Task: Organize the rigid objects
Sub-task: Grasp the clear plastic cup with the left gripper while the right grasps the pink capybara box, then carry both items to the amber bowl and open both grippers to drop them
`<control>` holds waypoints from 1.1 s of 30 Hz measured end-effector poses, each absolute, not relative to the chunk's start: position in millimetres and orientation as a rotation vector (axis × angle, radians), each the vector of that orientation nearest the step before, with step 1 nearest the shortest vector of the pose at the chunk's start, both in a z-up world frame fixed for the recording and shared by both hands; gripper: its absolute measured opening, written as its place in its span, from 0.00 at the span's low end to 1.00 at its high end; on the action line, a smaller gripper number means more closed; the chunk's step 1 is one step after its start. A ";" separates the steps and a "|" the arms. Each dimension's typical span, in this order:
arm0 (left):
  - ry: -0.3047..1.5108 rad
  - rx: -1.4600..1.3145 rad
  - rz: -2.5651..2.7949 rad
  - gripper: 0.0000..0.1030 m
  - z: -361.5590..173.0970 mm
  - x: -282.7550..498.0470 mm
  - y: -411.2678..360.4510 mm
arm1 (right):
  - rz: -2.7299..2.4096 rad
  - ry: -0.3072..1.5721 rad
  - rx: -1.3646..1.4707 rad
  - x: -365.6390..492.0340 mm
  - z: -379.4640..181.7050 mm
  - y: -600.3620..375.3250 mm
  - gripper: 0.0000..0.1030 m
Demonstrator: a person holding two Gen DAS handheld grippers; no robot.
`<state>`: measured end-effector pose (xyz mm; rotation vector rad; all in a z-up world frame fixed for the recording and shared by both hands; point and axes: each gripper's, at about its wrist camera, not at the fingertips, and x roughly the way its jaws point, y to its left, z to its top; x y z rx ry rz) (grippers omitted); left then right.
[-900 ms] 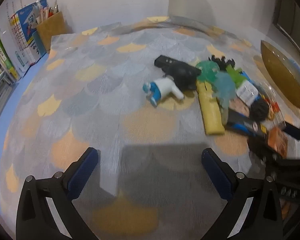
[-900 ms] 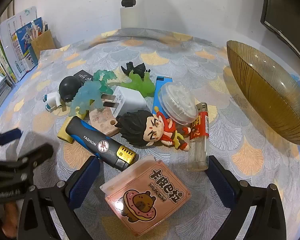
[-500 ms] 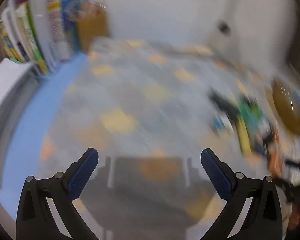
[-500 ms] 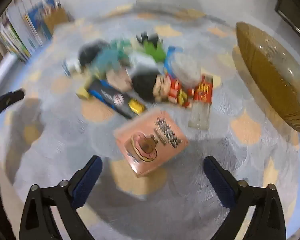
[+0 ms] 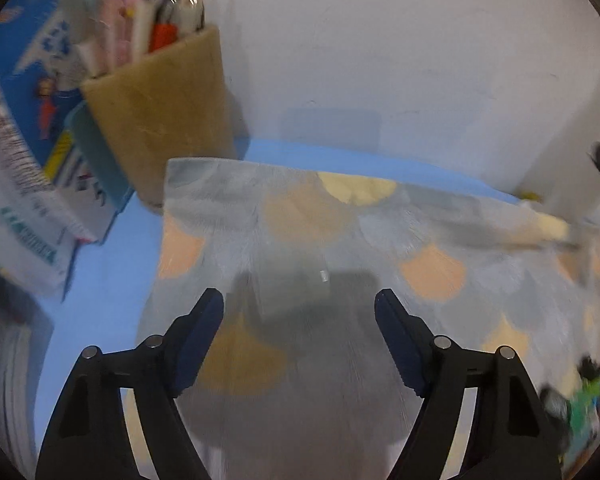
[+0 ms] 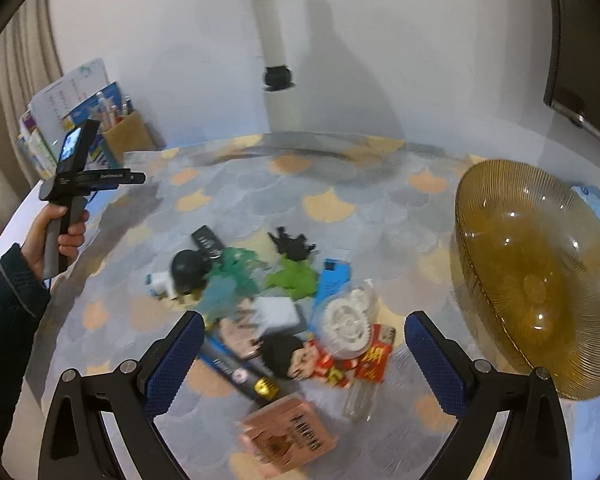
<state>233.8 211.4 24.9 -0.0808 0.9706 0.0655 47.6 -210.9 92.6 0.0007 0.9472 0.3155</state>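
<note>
The right tool (image 6: 300, 350) is hanging wide open and empty over a heap of small rigid toys and gadgets (image 6: 276, 320) lying mid-table on the grey-and-orange scallop-patterned cloth (image 6: 240, 200). An amber ribbed glass bowl (image 6: 536, 276) is sitting to the right. The left tool (image 5: 299, 326) (partly open, gripping nothing) is facing the far-left corner by a brown pen holder (image 5: 156, 120).

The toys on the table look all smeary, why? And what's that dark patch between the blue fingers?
Right wrist view: the pile of toys is smeared by motion blur, while the amber glass bowl shows small bright glints. Left wrist view: the patterned cloth is blurred too, and the dark patch beyond the left gripper looks like a shadow on the cloth. Both views bulge from the fisheye lens.
</note>
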 end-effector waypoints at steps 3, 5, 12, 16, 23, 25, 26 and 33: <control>1.003 -0.069 0.043 0.45 11.4 252.4 211.6 | 0.302 0.961 0.013 53.4 81.6 -222.8 0.97; 0.981 -0.035 0.041 0.41 6.6 251.1 202.9 | 0.296 0.970 0.029 58.3 76.1 -228.2 0.97; 0.981 0.007 0.014 0.37 0.7 261.2 189.2 | 0.301 0.993 0.019 61.1 68.7 -229.5 0.97; 0.981 0.007 0.005 0.38 -2.3 271.7 195.1 | 0.340 1.051 0.057 44.5 59.3 -235.1 0.97; 0.935 0.062 0.001 0.32 0.0 238.8 179.9 | 0.373 1.167 0.153 -10.1 44.5 -241.1 0.97; 0.919 0.068 -0.023 0.32 5.6 222.4 173.9 | 0.381 1.207 0.182 -18.7 40.6 -238.8 0.91; 0.911 0.074 -0.031 0.32 8.0 214.5 170.5 | 0.395 1.223 0.189 -20.9 37.5 -235.6 0.81; 0.870 0.088 -0.095 0.32 31.5 148.7 160.1 | 0.324 1.178 0.050 -3.9 31.1 -193.1 0.76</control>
